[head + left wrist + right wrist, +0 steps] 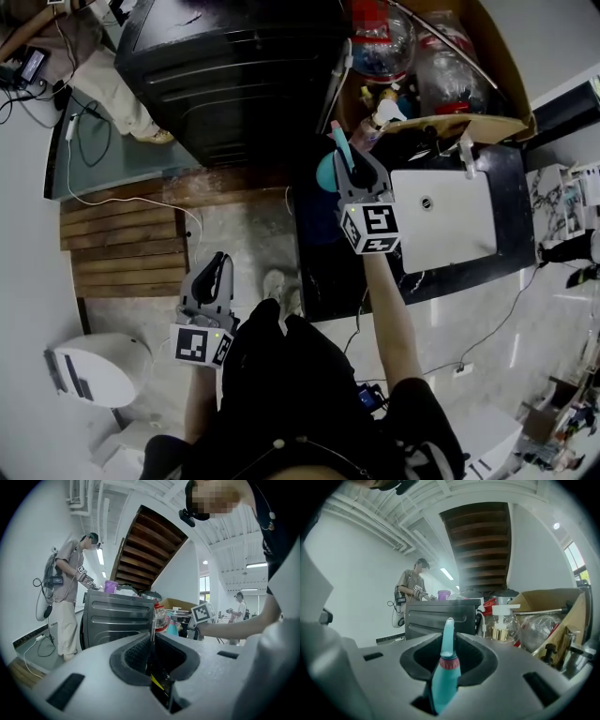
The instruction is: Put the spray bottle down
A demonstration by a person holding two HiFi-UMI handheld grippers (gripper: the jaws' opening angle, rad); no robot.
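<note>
Pinching the teal spray bottle (444, 679) in my right tongs (352, 157), I had both jaws closed on its body, with the red collar and slim nozzle sticking out past the jaw tips. From above, the bottle hung on the left side of those tongs, over the dark end of the tabletop (511, 173); I could not tell whether its base touched anything. My left tongs (217, 262) were pressed together with nothing between them. They sat well to the left of the right tongs and nearer my body, low over the floor.

Just to the right of the right tongs lay a white sink (450, 234) set into the tabletop. Ahead of the left tongs and to their left, wooden slats (117, 248) covered part of the floor.

Beyond the right tongs stood a clear pump bottle (502, 623) with a white pump and a gold collar. To its right was an open cardboard box (543, 599) stuffed with clear bags. Straight ahead of both tongs rose a black appliance (440, 616) with a ribbed front.

Farthest off, behind the appliance, a person (412, 590) stood at its top holding grippers, with a purple cup (443, 594) just beside them.
</note>
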